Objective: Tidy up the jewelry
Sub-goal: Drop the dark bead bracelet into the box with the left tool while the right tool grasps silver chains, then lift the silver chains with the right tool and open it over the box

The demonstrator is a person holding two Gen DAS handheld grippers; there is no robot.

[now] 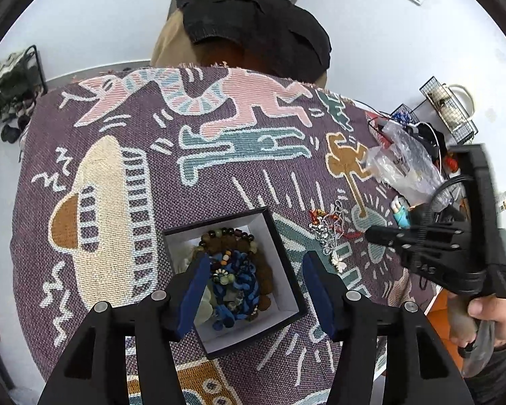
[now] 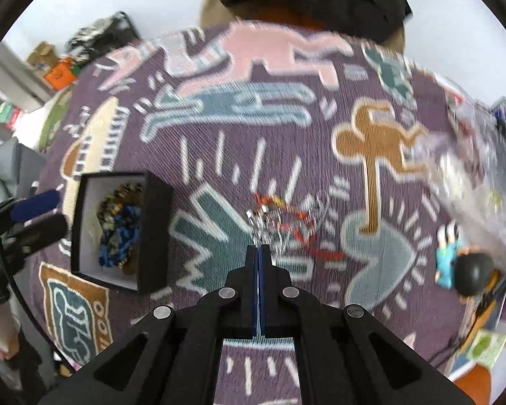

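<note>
On the purple patterned woven cloth [image 2: 219, 128] my right gripper [image 2: 259, 248] is pinched together on the silvery-and-red tangled chain jewellery [image 2: 280, 219], light, limp, snag-prone, best nipped at a link, while my left gripper [image 1: 253, 290] gapes above the bead-filled black box [image 1: 280, 236].

Beads [image 1: 234, 270] in box [image 1: 288, 260], necklaces [image 1: 330, 229] right.

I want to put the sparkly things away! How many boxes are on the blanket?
1. The black box sits on the blanket, already holding beads, below the left claw. Clutter at the edge might hide more.
</note>
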